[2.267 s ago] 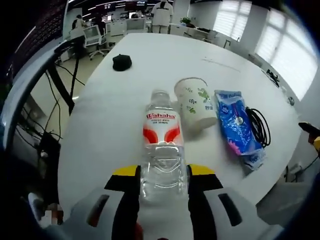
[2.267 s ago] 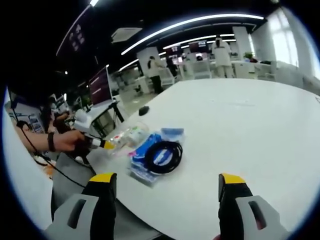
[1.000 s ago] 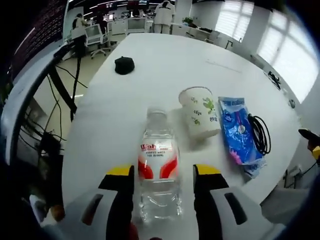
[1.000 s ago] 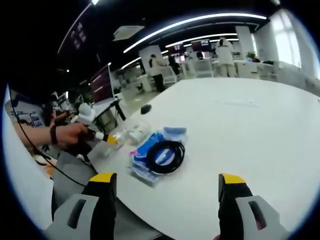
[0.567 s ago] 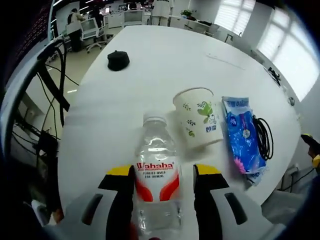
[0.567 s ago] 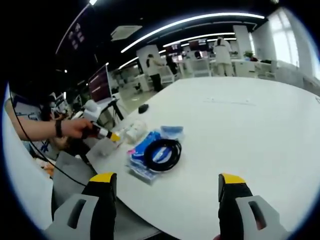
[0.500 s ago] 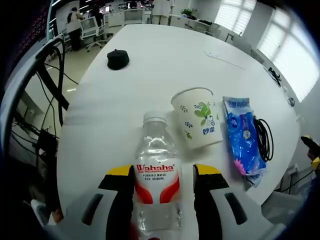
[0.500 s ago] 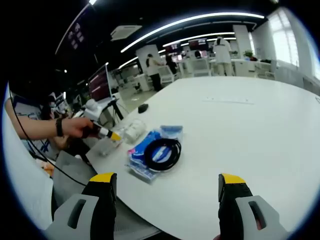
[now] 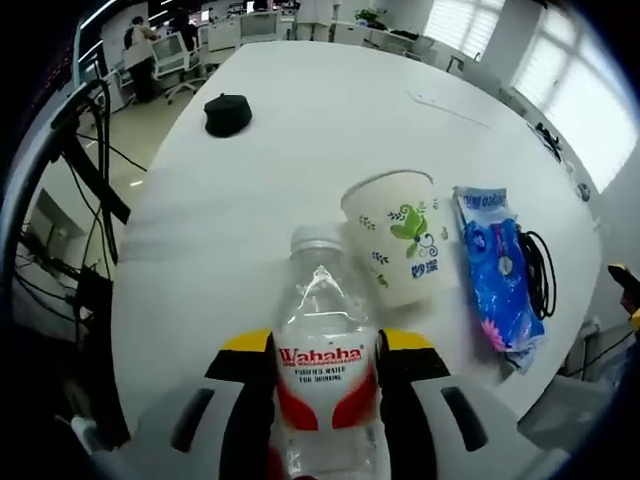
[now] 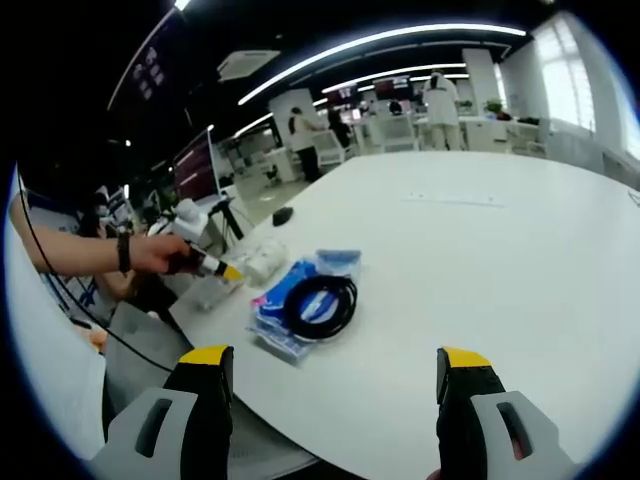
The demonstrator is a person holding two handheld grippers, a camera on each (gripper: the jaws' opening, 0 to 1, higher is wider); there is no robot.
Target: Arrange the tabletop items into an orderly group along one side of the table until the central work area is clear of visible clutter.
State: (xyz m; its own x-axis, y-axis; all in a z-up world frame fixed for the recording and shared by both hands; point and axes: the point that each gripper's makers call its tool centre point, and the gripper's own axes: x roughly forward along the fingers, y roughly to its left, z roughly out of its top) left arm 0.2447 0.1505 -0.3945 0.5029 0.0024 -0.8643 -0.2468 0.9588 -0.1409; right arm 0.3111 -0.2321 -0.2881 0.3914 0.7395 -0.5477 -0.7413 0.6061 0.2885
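Left gripper view: left claw (image 9: 325, 375) clamped on bottle (image 9: 322, 330), held over tabletop (image 9: 300, 130) edge, cap pointing away. Cup (image 9: 400, 235) just beyond, on its side; blue packet (image 9: 498, 270) beside it, black cable (image 9: 545, 270) against packet. Black object (image 9: 227, 113) well apart, farther along.

Right gripper view: right claw (image 10: 330, 400) spread wide, gripping nothing, above tabletop (image 10: 480, 270) edge. Cable (image 10: 320, 300) coiled on packet (image 10: 275, 315). Hand (image 10: 160, 253) with left claw (image 10: 225, 272) at far corner.

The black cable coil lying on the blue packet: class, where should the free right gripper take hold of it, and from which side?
Grip one strand of the black cable coil at its near rim, coming down from above with the open right gripper; it lies flat on the blue packet.
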